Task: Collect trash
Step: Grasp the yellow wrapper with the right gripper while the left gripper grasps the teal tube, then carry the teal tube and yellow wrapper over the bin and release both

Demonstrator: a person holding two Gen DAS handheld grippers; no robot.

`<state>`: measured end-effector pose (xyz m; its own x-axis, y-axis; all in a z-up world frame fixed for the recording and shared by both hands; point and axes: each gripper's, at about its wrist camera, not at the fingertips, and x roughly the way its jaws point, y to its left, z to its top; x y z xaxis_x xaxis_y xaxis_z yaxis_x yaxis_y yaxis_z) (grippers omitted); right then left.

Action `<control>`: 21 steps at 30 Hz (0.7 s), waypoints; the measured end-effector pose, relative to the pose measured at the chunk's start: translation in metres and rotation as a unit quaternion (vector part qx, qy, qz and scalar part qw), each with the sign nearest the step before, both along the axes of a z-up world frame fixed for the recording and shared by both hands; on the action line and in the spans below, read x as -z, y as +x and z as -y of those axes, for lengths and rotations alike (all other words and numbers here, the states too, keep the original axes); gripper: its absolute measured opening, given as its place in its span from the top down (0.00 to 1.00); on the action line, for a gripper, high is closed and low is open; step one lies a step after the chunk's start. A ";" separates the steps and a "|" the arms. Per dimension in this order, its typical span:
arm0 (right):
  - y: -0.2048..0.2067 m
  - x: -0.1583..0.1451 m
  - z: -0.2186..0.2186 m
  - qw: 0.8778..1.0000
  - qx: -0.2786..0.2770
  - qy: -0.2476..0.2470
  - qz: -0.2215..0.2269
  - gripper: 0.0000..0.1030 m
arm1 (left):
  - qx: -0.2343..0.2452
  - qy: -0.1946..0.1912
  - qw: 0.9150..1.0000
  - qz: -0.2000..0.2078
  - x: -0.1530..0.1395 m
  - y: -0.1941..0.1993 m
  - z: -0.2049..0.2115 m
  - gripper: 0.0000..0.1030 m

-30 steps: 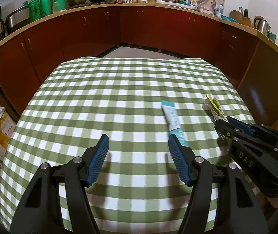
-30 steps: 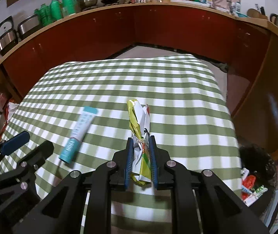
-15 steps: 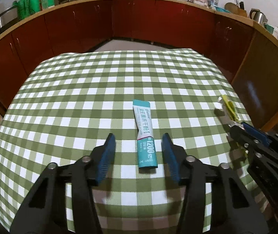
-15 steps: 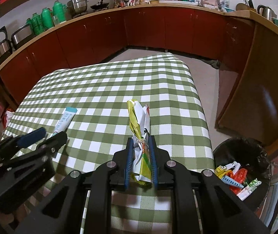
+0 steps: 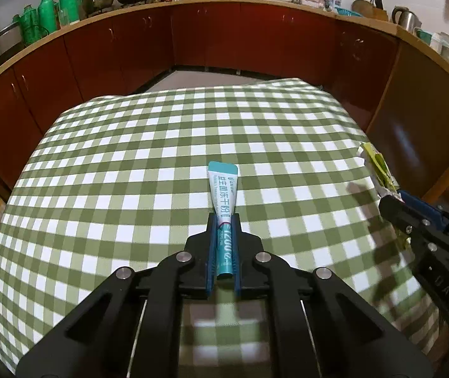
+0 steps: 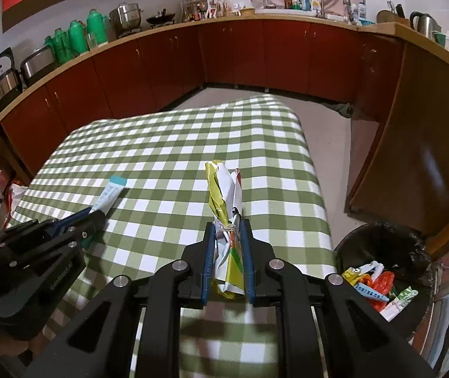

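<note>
Left gripper (image 5: 223, 220), black with blue pads, clamped tight on the lower end of a teal and white toothpaste-style tube (image 5: 223, 195); pads pressed against both sides of the tube, almost no gap beyond its width. Tube's flat crimped end pointing away from the gripper, over the middle of a worktop covered in a green and white checked cloth (image 5: 129, 173); unclear whether that far end touches the cloth.

Right gripper (image 6: 227, 230), same black and blue build, closed firmly on a crumpled bundle of yellow and white wrapper (image 6: 224, 189), tied round with a thin band just at the pad tips. Bundle sticking up and forward from between the pads, above the worktop's right edge.

Black round bin lined with a dark bag (image 6: 385, 242) on the floor just past the worktop's near right corner, with colourful packets inside. Dark red kitchen cabinets (image 6: 256, 56) curving behind, well apart from the worktop.
</note>
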<state>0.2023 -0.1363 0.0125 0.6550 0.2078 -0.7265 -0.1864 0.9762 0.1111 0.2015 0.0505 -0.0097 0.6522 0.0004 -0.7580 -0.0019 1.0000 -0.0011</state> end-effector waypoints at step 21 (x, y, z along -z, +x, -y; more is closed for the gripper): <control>-0.048 -0.009 0.136 0.992 0.123 -0.012 0.031 0.83 | 0.116 -0.027 0.990 0.072 -0.042 -0.055 0.131 0.92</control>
<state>0.1543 -0.2724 0.0216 0.7271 0.0194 -0.6863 0.0523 0.9951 0.0835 0.1469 -0.0804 0.0326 0.7318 -0.2002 -0.6514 0.2318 0.9720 -0.0384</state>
